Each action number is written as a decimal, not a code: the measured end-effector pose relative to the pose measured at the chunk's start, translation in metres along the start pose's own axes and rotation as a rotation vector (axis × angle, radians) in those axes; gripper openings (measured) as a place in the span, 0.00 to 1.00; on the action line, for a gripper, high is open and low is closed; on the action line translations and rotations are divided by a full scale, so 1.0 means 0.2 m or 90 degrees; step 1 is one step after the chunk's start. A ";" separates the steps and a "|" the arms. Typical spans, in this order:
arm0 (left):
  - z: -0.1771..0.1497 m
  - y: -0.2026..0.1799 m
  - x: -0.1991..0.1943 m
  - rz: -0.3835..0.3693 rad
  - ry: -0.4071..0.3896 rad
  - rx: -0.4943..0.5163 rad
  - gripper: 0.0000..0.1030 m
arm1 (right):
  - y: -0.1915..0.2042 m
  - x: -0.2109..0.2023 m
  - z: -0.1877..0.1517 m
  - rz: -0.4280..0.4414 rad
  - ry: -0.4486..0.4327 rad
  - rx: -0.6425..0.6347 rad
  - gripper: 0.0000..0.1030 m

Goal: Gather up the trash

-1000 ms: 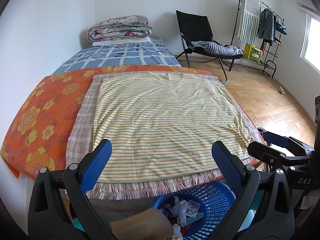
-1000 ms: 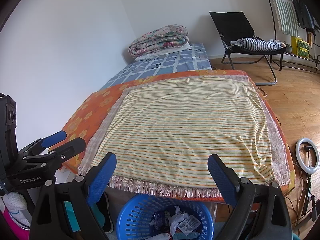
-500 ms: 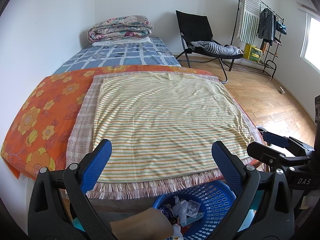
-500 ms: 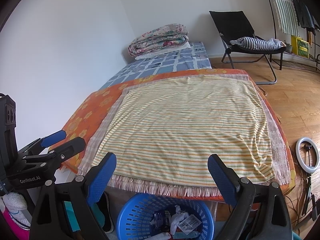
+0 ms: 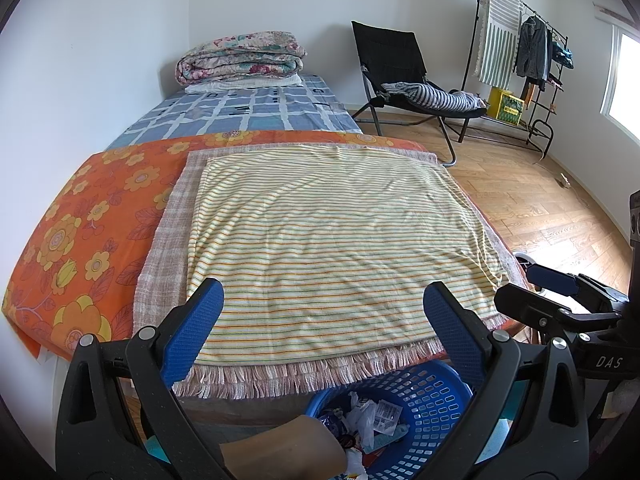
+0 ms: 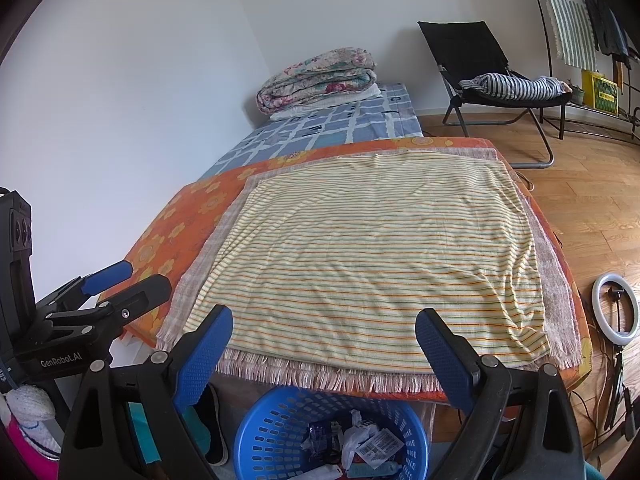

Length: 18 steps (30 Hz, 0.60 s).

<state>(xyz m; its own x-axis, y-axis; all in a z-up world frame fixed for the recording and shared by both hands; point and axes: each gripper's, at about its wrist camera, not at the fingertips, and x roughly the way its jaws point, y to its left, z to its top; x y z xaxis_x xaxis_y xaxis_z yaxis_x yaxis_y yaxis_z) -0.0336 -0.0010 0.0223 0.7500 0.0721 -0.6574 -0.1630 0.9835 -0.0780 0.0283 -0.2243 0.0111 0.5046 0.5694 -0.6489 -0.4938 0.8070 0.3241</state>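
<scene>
Trash (image 6: 362,446): crumpled white plastic, a barcoded label and small dark wrappers, heaped inside a round blue perforated plastic basket (image 6: 272,432); below and between the fingers of both hand-held grippers.
Basket position: on the floor at the near end of the bed, its far rim just under the fringed edge; in the left view it sits below the right finger (image 5: 436,404).
Left hand-held gripper (image 5: 325,334): black frame, blue textured pads, fingers wide apart, nothing between them; hangs above the near bed edge.
Right hand-held gripper (image 6: 325,354): same build, fingers spread wide, empty; level with the left one, just beside it.
Cross-views: right unit shows at the right edge of the left view, left unit at the left edge of the right view; both seen side-on.
Ahead of grippers: cream cloth with thin orange and green stripes (image 5: 332,240), lying flat with slight wrinkles, on top of a pinkish woven fringed blanket (image 5: 164,256).
Left of that: orange sheet with yellow flowers (image 5: 84,240).
Farther ahead: blue checked bedcover (image 5: 248,112) carrying a folded floral quilt (image 5: 240,58) against the wall.
Right and beyond: black folding chair (image 5: 390,54) holding striped fabric, on a wooden floor (image 5: 532,200).
Near right gripper, floor: white ring light (image 6: 616,310), right of the bed.
Bottom of left view: tan rounded shape, blurred, cannot tell what.
</scene>
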 end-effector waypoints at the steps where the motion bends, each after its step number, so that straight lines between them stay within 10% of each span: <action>1: 0.00 0.00 0.00 0.000 0.000 0.001 0.99 | 0.00 0.00 0.00 0.000 0.000 0.000 0.91; 18: -0.03 0.01 -0.01 -0.011 0.003 0.001 0.99 | -0.01 0.00 0.00 -0.001 -0.001 0.005 0.91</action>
<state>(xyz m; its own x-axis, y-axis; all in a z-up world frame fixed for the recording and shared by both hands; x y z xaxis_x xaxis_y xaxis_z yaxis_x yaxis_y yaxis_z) -0.0388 -0.0011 0.0187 0.7498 0.0542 -0.6594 -0.1485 0.9850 -0.0880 0.0286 -0.2258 0.0109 0.5061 0.5689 -0.6483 -0.4875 0.8087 0.3291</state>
